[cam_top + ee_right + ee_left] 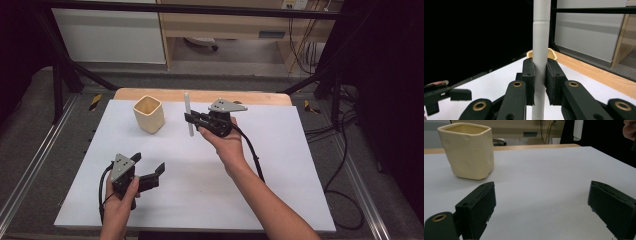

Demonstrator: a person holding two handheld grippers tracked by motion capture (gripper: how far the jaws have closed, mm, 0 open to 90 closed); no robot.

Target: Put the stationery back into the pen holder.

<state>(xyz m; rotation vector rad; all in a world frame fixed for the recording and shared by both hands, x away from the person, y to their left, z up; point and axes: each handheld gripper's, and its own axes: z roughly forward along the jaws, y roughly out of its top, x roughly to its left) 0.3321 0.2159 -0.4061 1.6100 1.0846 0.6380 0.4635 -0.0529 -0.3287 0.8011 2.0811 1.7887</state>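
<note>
- Right gripper (191, 121) pinches a white pen (188, 114) upright at mid-barrel, lifted above the table (280, 165) just right of the cream cup (149, 114)
- Pen looks light, stiff, smooth; a mid-barrel hold suits it
- Left gripper (148, 169) rests spread, empty

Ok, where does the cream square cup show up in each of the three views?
High view: the cream square cup stands upper left of centre on the white mat.
Left gripper view: top left, beyond the open left claw.
Right gripper view: only its rim peeks out behind the white pen held upright in the right claw.
Shared landmark: the white pen.
</note>
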